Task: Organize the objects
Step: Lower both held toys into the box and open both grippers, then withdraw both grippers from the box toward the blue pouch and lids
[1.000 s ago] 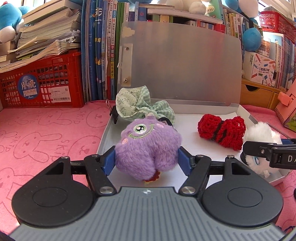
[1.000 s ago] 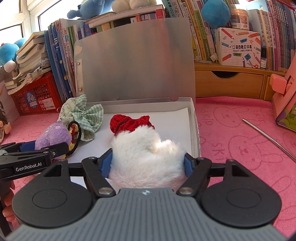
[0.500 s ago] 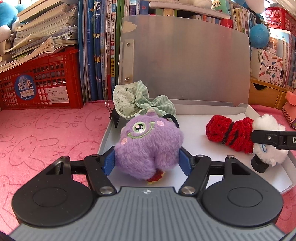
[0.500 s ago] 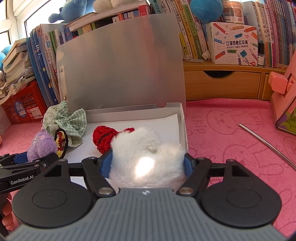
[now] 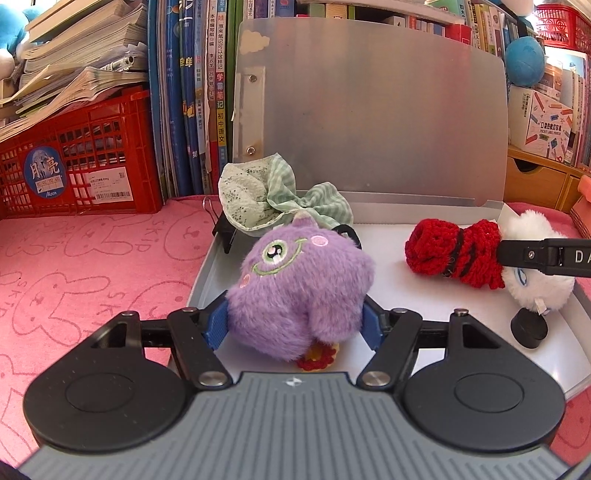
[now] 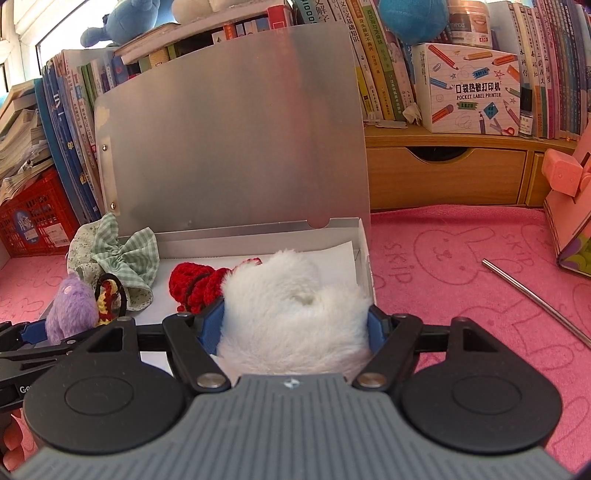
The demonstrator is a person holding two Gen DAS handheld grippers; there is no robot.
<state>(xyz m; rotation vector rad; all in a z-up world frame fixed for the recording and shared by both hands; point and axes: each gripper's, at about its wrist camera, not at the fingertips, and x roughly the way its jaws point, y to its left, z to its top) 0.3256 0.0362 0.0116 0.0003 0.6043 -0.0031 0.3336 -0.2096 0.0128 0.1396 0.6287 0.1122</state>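
Over box (image 5: 509, 218), tongs (image 5: 295, 325) clamp purple plush (image 5: 299, 288).

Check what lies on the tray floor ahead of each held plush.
Ahead of the purple plush lies the green bow, left rear. The red bow lies just left-front of the white plush. Bare tray remains between.

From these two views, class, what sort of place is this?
Probably a child's study desk at home: upright books line the back, a pocket label printer box sits on a wooden drawer unit, and a blue plush toy rests on top.
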